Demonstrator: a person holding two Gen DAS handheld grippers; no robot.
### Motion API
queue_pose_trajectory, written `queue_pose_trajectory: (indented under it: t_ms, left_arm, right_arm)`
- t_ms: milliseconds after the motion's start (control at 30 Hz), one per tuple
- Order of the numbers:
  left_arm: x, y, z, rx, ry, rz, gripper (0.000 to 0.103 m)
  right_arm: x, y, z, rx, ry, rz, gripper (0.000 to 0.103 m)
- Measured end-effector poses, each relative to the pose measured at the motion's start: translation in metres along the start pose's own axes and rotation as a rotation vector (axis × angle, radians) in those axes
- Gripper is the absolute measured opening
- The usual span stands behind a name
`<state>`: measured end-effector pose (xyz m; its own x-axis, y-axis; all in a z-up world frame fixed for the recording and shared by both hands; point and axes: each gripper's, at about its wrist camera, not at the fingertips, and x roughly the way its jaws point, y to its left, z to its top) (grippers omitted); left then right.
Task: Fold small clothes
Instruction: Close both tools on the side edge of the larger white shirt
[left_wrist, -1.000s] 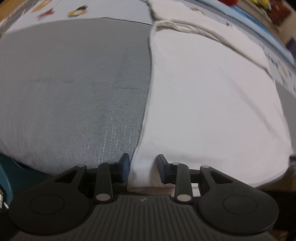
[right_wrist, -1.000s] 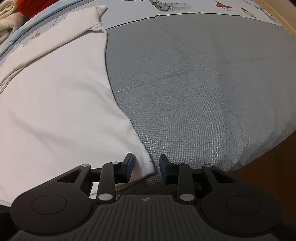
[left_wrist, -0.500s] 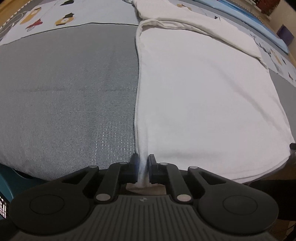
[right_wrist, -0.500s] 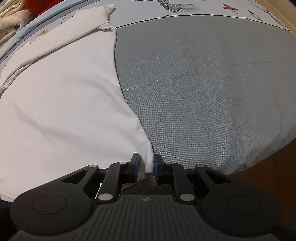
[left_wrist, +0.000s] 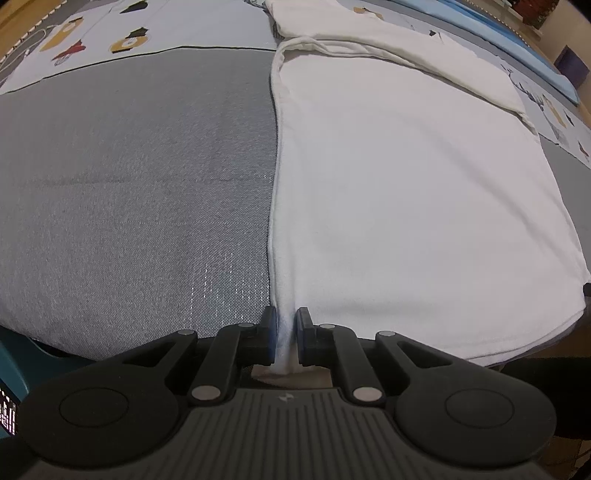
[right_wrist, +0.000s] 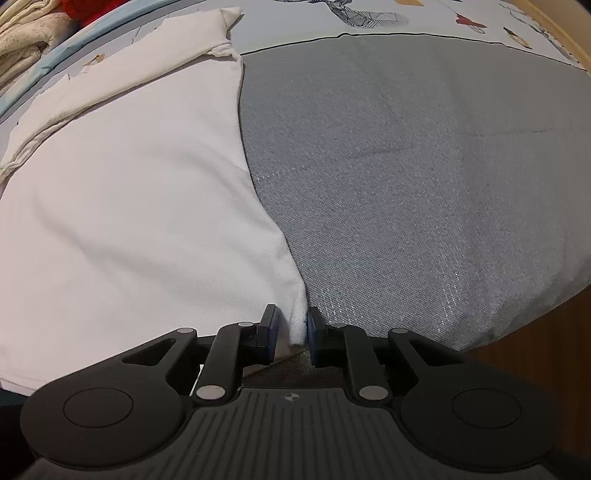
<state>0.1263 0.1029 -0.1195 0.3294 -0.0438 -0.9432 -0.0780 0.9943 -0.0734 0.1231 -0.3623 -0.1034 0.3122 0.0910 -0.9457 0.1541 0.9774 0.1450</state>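
On the grey mat (left_wrist: 140, 177), left gripper (left_wrist: 284, 332) and right gripper (right_wrist: 291, 332), jaws just closing, each pinch a near corner of the white shirt (left_wrist: 406, 184).

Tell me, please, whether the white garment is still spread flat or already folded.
Spread flat: the white garment lies open on the grey mat, no body fold yet.

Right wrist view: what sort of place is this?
Probably a home room with a play area: a grey mat bordered by cartoon prints, a white garment spread on it, folded towels piled behind.
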Motion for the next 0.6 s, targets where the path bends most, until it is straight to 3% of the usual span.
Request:
queue_pose_trajectory:
  t_ms: [600]
  left_arm:
    - [-0.0038, -0.0074, -0.0016, 0.037, -0.007, 0.007, 0.008]
  right_arm:
    - [-0.0033, 0.002, -0.0018, -0.016, -0.006, 0.017, 0.008]
